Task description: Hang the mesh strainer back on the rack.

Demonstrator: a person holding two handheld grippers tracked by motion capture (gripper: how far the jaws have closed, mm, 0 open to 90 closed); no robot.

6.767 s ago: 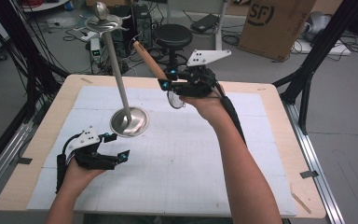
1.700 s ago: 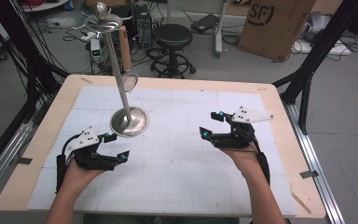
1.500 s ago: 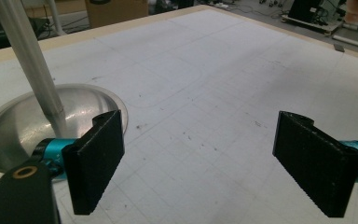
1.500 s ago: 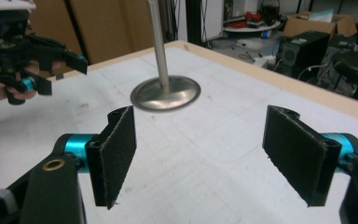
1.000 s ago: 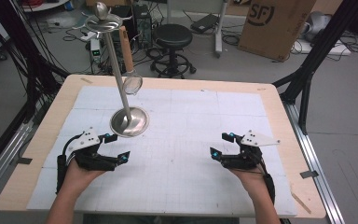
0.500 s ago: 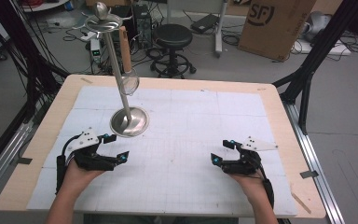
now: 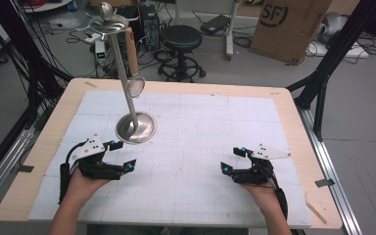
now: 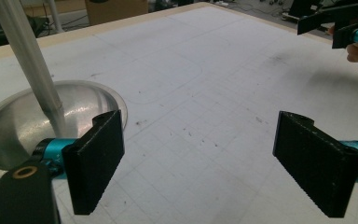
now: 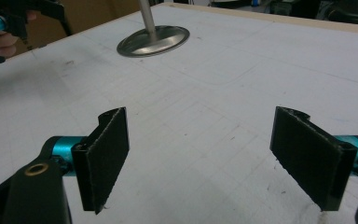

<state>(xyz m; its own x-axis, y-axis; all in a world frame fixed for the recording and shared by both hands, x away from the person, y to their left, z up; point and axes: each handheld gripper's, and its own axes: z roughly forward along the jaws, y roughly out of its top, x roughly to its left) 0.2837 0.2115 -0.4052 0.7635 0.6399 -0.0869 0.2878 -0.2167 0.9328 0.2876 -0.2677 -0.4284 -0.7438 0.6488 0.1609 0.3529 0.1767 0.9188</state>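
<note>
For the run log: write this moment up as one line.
left gripper: open, empty, near stand base | right gripper: open, empty, on table | ladle: hanging on stand

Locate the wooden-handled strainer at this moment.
In the high view the strainer hangs from the top ring of the metal stand, beside its pole, over the table's far left, well beyond the left gripper.
</note>
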